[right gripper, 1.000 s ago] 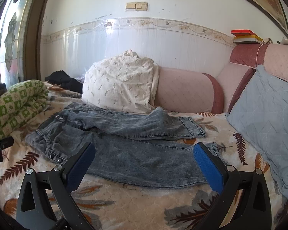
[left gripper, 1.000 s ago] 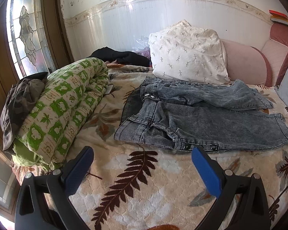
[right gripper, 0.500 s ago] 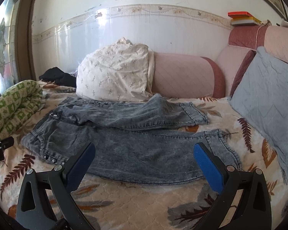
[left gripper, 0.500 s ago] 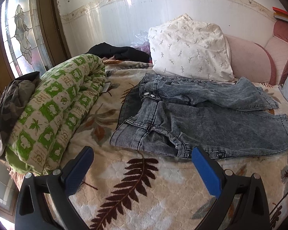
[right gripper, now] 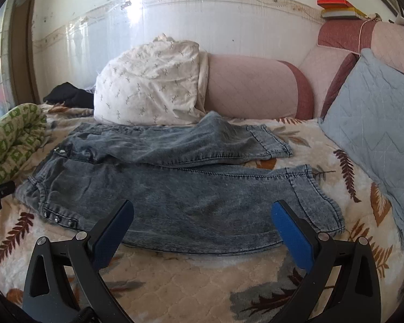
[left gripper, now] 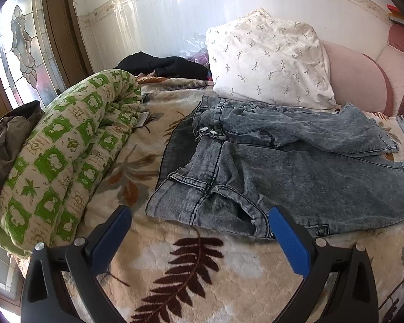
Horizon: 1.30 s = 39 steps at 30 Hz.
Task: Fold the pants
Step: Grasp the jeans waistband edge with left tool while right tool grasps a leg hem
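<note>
The pants, grey washed denim, lay spread flat on the bed, over its cream leaf-patterned cover. Their waistband pointed toward the rolled green-and-white quilt, and both legs ran away from it toward the grey-blue cushion. The far leg lay just in front of the white pillow, its hem shorter and slightly crossing the near leg.

The left tool hovered above the bed just short of the pants' waistband corner, its blue pads spread wide and gripping nothing. The right tool hung over the near edge of the near pant leg, likewise spread wide and empty; whether it touched the fabric could not be told.

Behind the pillow, a dark garment sat by the wall.
</note>
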Each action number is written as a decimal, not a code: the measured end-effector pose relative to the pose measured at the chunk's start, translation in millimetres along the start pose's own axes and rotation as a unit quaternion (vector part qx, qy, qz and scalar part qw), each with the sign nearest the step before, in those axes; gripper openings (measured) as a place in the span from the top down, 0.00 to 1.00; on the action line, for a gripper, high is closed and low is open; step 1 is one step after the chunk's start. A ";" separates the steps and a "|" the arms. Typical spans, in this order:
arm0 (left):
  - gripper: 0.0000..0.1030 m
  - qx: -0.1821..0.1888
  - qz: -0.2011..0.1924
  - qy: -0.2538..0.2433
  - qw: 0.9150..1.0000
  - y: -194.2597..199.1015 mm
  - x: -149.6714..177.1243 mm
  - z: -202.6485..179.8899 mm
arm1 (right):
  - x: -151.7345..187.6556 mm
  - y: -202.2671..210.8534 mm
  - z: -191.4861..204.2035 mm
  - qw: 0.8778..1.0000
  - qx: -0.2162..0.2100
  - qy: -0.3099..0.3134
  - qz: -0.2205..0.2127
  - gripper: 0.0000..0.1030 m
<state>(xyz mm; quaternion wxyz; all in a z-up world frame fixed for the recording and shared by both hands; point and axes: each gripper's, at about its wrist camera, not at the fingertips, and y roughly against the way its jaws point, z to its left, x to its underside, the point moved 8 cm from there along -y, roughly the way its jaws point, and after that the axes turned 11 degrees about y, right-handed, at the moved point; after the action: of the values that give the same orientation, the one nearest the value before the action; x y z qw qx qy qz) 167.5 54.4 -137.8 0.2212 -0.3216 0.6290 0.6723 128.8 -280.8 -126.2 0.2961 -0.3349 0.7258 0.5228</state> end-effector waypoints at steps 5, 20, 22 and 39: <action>0.00 -0.002 0.004 0.001 1.000 -8.6 -5.1 0.7 | 1.9 -6.0 -5.7 1.000 0.009 0.001 0.009 0.00; 0.00 -0.016 0.014 -0.008 1.000 -33.4 -20.9 5.5 | -10.7 -15.2 -79.4 0.996 0.032 -0.084 0.019 0.00; 0.00 -0.014 0.019 -0.017 1.000 -38.5 -28.0 4.9 | -16.8 -17.9 -97.0 0.994 0.037 -0.099 0.022 0.00; 0.00 -0.021 0.112 -0.056 0.992 -184.8 -167.6 -5.7 | -99.1 -216.6 -218.0 0.945 -0.089 -0.268 0.166 0.00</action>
<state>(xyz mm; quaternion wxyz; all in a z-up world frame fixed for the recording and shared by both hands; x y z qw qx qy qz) 414.6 87.2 -148.7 0.1725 -0.2151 0.6336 0.7229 343.3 -521.6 -109.8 0.3572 -0.0820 0.6153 0.6979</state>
